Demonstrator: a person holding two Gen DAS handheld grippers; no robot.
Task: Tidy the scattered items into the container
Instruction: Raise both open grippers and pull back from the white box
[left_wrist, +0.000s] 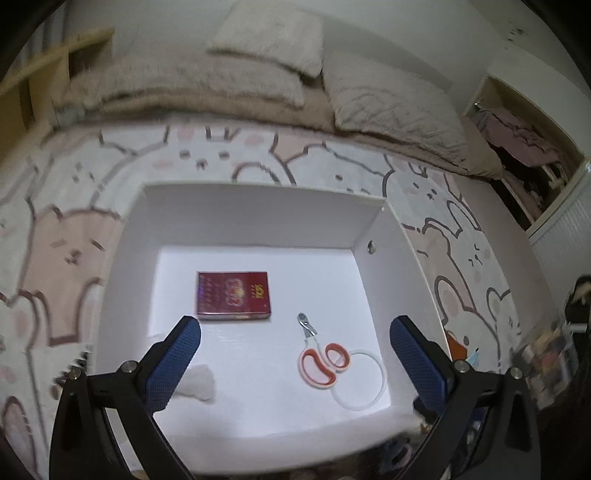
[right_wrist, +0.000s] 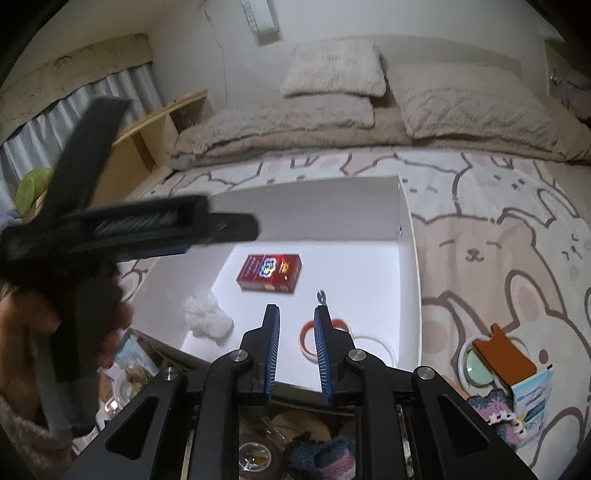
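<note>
White box (left_wrist: 255, 218), the container for this tidy-up, sits open on the cartoon-animal bedspread (left_wrist: 66, 236), with the pillows (left_wrist: 388, 99) far behind it. Four things already lie on its floor: a red packet (left_wrist: 233, 295) near the middle, orange-handled clippers (left_wrist: 319, 354) to its right, overlapping a white ring (left_wrist: 364, 380), and a white fluffy wad (left_wrist: 197, 382) at the near left. They lie flat and apart, which suggests they were dropped in one at a time rather than arranged.

Left gripper (left_wrist: 295, 345) hangs above the box with its jaws spread wide and nothing between them, probably just emptied. Right gripper (right_wrist: 296, 332) hovers over the near wall of the box, its jaws drawn close together with a narrow gap and, as far as can be seen, nothing pinched.

Loose items remain outside: to the right of the box, an orange card holder (right_wrist: 504, 354) lies across a pale round dish (right_wrist: 471, 365), with a small blue-and-white carton (right_wrist: 532, 398) and a knitted piece (right_wrist: 495, 410) beside them. More clutter sits below the near edge, too blurred to name. In the right wrist view the left gripper's body and the person's hand (right_wrist: 33, 332) block the left side of the box, so the two could crowd each other over it.
</note>
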